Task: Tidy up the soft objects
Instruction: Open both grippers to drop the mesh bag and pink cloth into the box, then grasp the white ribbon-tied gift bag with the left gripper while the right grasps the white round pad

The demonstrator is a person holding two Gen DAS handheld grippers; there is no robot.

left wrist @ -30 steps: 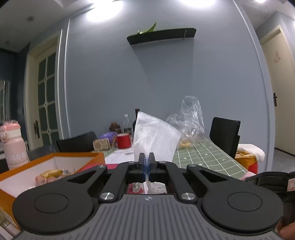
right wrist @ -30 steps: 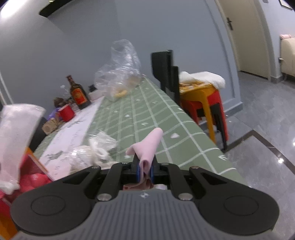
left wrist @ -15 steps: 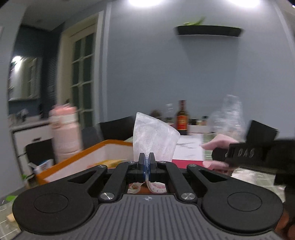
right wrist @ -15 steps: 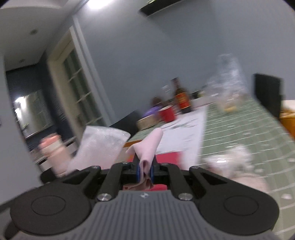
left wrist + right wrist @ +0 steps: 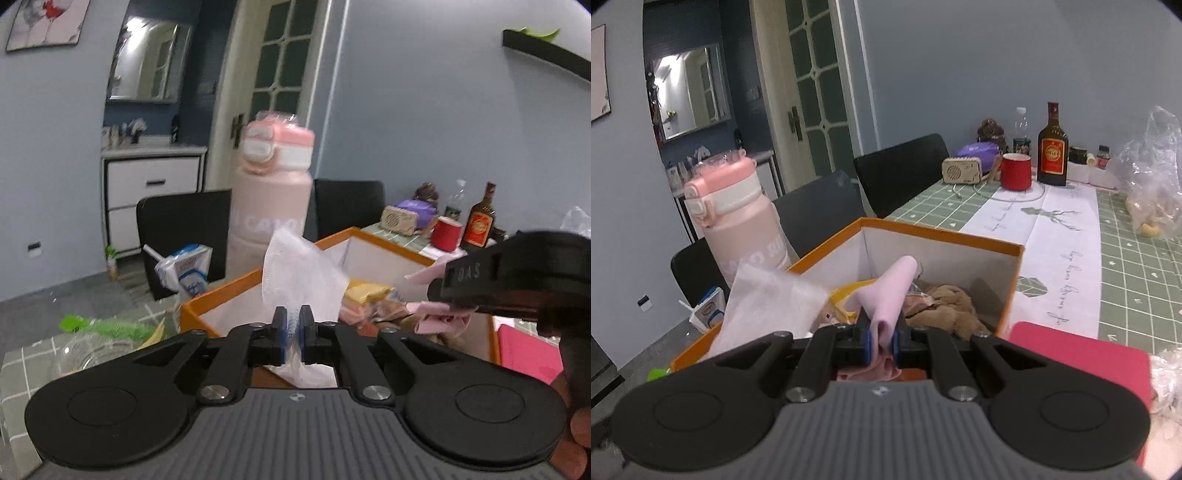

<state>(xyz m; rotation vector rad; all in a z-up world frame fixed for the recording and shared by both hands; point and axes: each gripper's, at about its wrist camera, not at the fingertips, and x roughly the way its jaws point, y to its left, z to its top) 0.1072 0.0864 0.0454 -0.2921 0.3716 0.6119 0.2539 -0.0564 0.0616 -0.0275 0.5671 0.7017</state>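
In the left wrist view, a green wrapper [image 5: 99, 325] lies at 9 o'clock on the checked tablecloth [image 5: 22, 369], with a small blue-and-white carton [image 5: 184, 271] with a straw further up toward 10 o'clock. The pink water bottle [image 5: 269, 195] stands at 12 o'clock, just behind the orange box [image 5: 218, 295]. The left gripper [image 5: 291, 328] sits at center, its 2 jaws pinching a white mesh sheet [image 5: 299, 277] that rises above the box's near-left rim. Inside the box, at 2 o'clock from the gripper, lie a yellow item [image 5: 365, 291] and other soft pieces, blurred. At 3 o'clock the right gripper [image 5: 443, 310] reaches in over the box, carrying a pink cloth [image 5: 439, 317]. Beyond it at 1 o'clock stand a red cup [image 5: 447, 233] and a brown bottle [image 5: 482, 221].

In the right wrist view, the water bottle [image 5: 738, 221] is at 10 o'clock beside the box [image 5: 942, 236], and the mesh sheet [image 5: 768, 306] shows at 9 o'clock over the box's left wall. The right gripper [image 5: 881, 339] is at center, jaws closed on the folded pink cloth [image 5: 890, 295], held above the box's open interior. A brown plush item [image 5: 945, 306] lies in the box at 1 o'clock. A magenta pad [image 5: 1082, 362] lies at 3 o'clock, touching the box's right side. Further away at 1 o'clock stand a small beige speaker [image 5: 962, 170], the cup [image 5: 1015, 171] and the bottle [image 5: 1052, 151], and a clear plastic bag [image 5: 1152, 173] at 2 o'clock.
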